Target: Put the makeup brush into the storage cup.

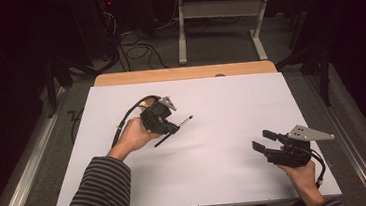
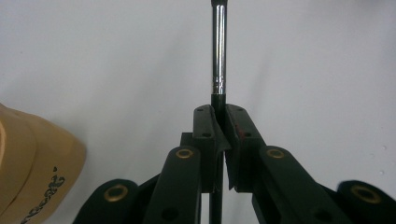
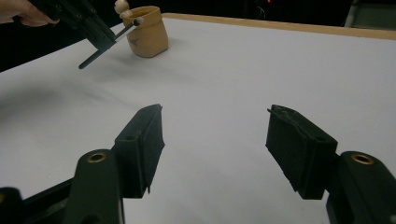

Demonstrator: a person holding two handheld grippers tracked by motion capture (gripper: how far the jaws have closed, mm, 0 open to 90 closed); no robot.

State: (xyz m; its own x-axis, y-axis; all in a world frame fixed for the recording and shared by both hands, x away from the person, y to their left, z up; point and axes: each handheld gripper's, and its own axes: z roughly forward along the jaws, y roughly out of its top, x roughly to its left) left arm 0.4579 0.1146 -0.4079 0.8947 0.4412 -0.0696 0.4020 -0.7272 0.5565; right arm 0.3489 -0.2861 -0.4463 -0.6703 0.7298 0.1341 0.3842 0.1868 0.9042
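The left tool [image 1: 172, 127] clamps a slim brush [image 1: 174, 131] crosswise above the counter's [image 1: 221, 99] left half; the right tool [image 1: 260, 141] stands open near the right edge.

Left gripper [image 1: 171, 127] clamped, apparently raised; right gripper [image 1: 263, 142] spread wide.
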